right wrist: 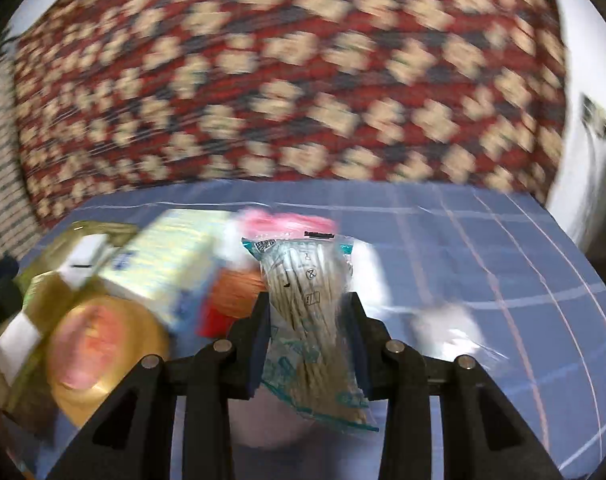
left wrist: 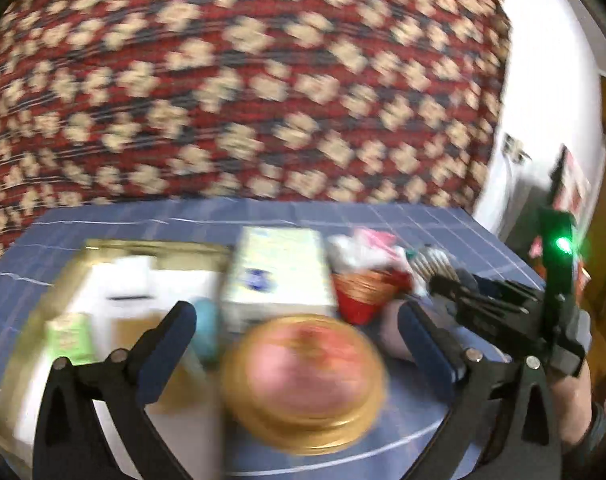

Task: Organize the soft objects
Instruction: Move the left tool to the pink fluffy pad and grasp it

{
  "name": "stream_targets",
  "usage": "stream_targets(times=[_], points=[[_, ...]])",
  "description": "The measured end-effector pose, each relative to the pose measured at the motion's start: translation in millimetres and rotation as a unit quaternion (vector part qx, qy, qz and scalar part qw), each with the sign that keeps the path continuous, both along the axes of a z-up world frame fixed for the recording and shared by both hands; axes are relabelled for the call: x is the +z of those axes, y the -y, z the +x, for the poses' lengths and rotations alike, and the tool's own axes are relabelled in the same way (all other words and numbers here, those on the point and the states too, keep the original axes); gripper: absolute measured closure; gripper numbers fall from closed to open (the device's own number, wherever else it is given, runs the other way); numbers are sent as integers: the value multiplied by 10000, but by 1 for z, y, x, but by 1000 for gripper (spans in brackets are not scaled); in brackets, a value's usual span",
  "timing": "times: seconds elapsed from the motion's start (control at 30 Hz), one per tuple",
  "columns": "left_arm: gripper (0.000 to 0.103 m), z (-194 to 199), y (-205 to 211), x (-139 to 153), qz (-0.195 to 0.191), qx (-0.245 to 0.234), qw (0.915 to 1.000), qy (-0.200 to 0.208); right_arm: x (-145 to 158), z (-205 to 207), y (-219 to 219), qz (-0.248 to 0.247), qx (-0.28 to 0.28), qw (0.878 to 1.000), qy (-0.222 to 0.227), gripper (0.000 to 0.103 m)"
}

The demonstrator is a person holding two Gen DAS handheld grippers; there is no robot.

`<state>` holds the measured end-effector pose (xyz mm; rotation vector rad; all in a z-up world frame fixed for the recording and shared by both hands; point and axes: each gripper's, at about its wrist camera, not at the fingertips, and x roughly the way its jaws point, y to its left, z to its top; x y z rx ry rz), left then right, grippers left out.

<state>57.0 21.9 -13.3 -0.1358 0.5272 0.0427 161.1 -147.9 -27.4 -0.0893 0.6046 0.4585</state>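
- We see our right tool (right wrist: 309, 334) pinching a clear packet of cotton swabs (right wrist: 311, 312), which stands upright between its two pads.
- The packet has teal edges and printed marks near its top; its lower end hangs crumpled below the pads.
- Our left tool (left wrist: 299, 350) is spread wide with nothing between its pads.
- Below the left tool sits a round gold tin with a pink top (left wrist: 305, 380), blurred, on the counter (left wrist: 383, 220), which is covered in a blue cloth with thin white lines.
- Behind the tin lies a pale rectangular box (left wrist: 279, 272) with a small blue mark on its front.
- To the box's left is a gold-rimmed tray (left wrist: 151, 246) holding white things and a small green packet (left wrist: 69, 338); the blur hides what they are.
- To the box's right stands a red woven basket (left wrist: 367, 292) with white and pink soft things heaped above it.
- In the left view, the right tool appears at the right edge, a green light (left wrist: 561, 245) glowing on it.
- A red, dark blue and beige patterned fabric (left wrist: 243, 80) fills the background behind the counter.
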Motion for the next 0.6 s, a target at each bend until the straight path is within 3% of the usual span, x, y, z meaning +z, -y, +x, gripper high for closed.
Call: stream_targets(times=[0.17,0.33,0.6], points=[[1,29,63,-18,161,-563,9975,-406,-9,15,44,147,-438,9986,-255,64],[4,51,101,-32,309,-816,9938,-686,-12,24,67,170,-634,9968,-454,64],[15,76,120,-50,461,-932,9883,-1118,-11,25,83,553,-700,9950,-444,64]])
